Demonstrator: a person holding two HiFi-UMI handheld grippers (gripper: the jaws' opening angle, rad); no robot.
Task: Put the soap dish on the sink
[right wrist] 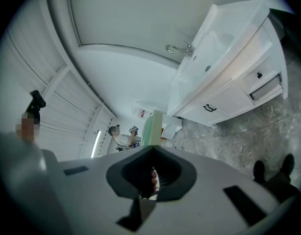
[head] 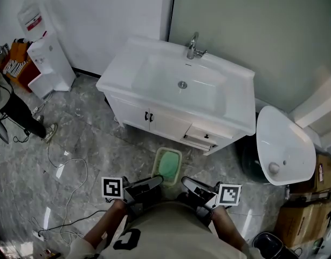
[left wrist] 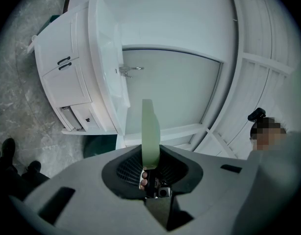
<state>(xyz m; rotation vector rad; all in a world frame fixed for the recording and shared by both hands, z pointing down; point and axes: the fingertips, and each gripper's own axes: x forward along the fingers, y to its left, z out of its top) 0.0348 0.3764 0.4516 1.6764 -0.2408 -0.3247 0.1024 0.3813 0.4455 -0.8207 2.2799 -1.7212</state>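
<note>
Your left gripper [head: 150, 183] and right gripper [head: 190, 184] each have their jaws narrowed onto the near rim of the green soap dish [head: 169, 165], which shows edge-on in both gripper views. You hold the dish above the grey floor [head: 90, 144], in front of the white sink [head: 120, 69] and apart from it.

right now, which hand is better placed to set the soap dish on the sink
Left, narrowly. Both the left gripper and right gripper are shut on the soap dish, short of the sink. An ajar drawer juts out on the right gripper's side; the left's path looks freer.
</note>
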